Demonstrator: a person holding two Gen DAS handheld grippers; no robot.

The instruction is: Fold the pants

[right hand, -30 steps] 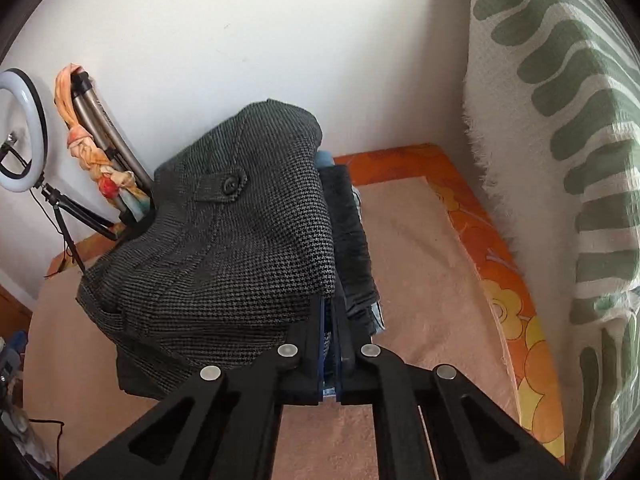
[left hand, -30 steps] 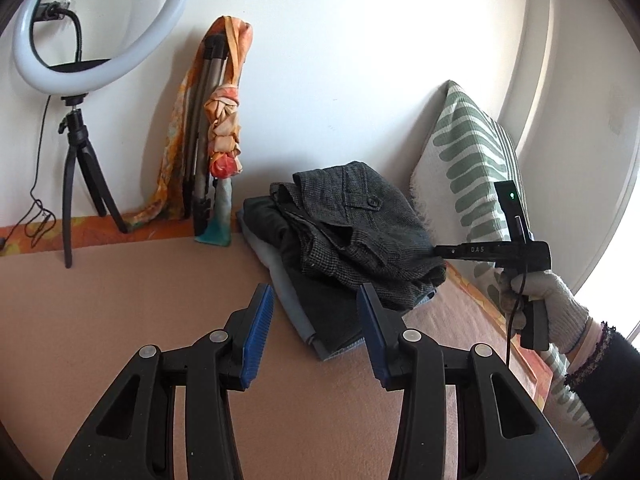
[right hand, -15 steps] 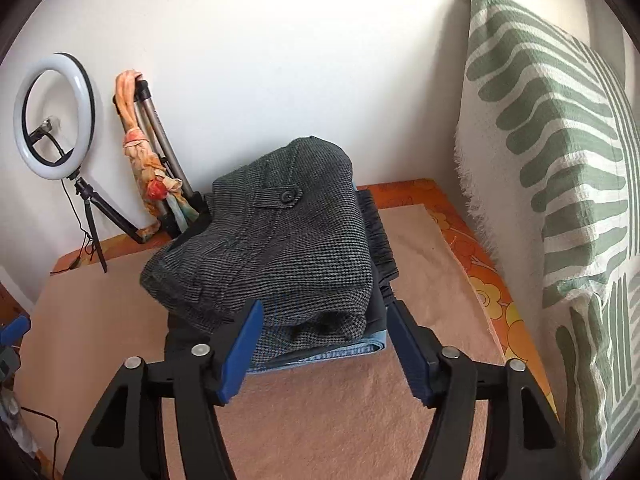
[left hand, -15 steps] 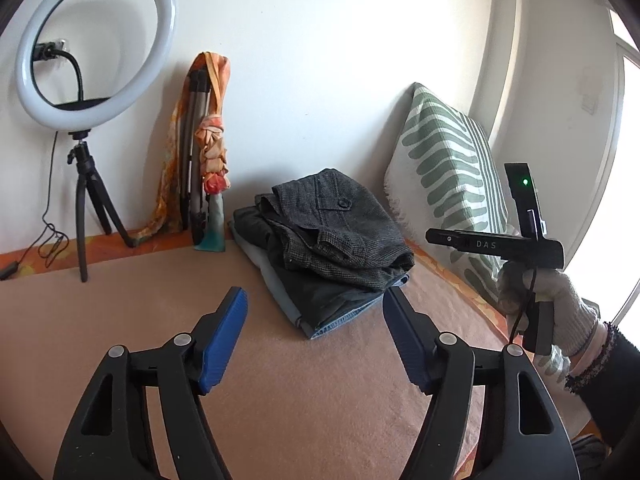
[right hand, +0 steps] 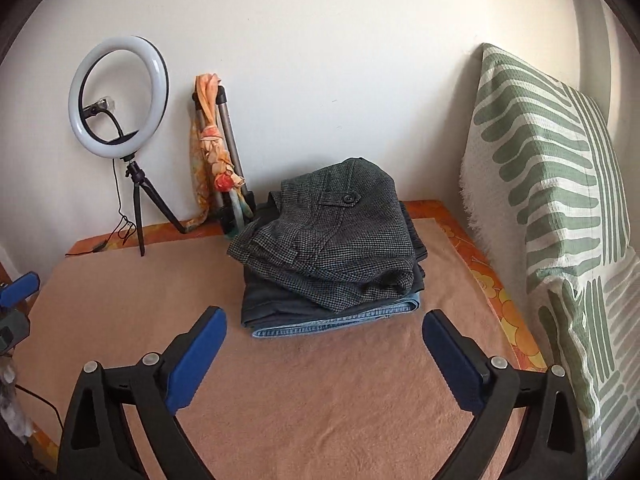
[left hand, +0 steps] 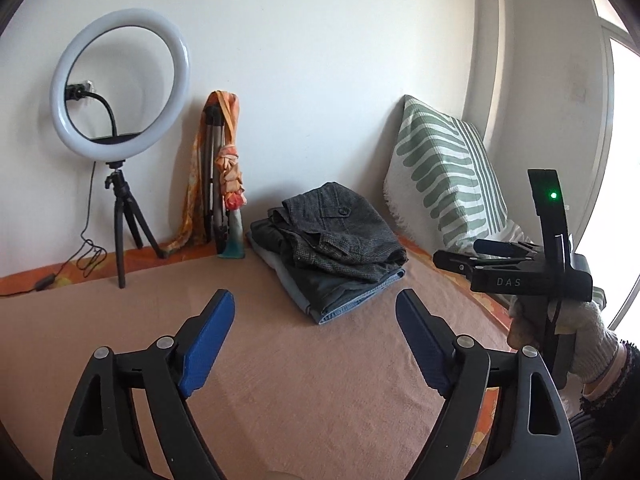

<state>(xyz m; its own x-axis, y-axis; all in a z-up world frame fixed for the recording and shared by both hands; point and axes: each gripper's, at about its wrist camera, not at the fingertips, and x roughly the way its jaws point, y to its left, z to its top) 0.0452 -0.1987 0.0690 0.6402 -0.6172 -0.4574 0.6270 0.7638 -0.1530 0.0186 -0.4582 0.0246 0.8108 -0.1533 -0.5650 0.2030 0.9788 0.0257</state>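
The left gripper (left hand: 314, 322) stood wide at the bottom of its own view, its jaws having just been opening, with nothing between the blue pads (left hand: 208, 344) but bare tan blanket (left hand: 280, 400). The right gripper (right hand: 324, 344) had also just been opening and gaped at its widest, empty, low in its frame. It showed too at the right edge of the left view, held in a gloved hand (left hand: 576, 340). The folded grey houndstooth pants (right hand: 332, 236) lay at mid-frame atop a stack of folded dark trousers and jeans (right hand: 336, 312), apart from both grippers. A green-striped cushion (right hand: 552, 200) leaned at right; a ring light (right hand: 118, 96) stood upper left.
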